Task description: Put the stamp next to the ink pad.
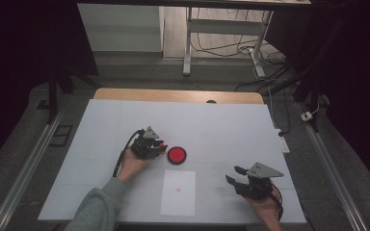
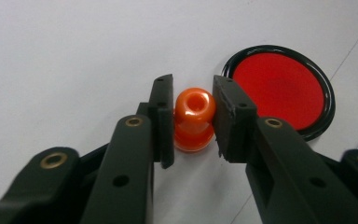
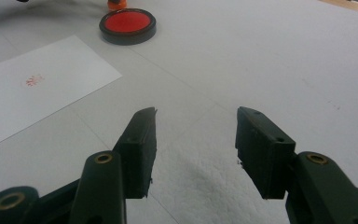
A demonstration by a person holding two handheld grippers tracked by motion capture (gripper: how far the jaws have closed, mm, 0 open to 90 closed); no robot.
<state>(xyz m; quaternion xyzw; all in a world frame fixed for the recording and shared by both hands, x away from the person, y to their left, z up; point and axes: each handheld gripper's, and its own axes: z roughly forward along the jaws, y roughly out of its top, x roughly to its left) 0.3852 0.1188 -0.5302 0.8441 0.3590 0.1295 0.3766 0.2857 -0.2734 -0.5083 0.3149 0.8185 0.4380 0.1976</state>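
The small orange stamp (image 2: 194, 119) stands upright on the white worktop (image 1: 221, 125) just beside the round red ink pad (image 2: 279, 91), on the side of the pad away from the right tool. Its long axis runs straight up from the worktop: the wide printing foot is flat down and the rounded, dimpled knob points up towards the left tool's camera. Standing it that way keeps the inked face off everything but the worktop and leaves the knob free to be taken.

The left tool (image 2: 194, 81) comes down over the stamp with one jaw on each side of the knob. The jaws are only slightly apart. One pad looks to be against the knob while the other seems a sliver clear of it, so I judge this a loose bracket and not a firm clamp, with the stamp bearing its own weight.

The lidless ink pad lies flat with its red face up, so a stamp can be pressed straight down into it. The sheet of paper (image 1: 178, 192) lies on the person's side of the pad, close by, and carries a faint red print (image 3: 34, 80).

The right tool (image 3: 196, 112) rests low on the worktop, well away from the pad and beyond the paper. Its jaws are about half open with nothing between them, and it is probably parked there to stay clear of the stamping
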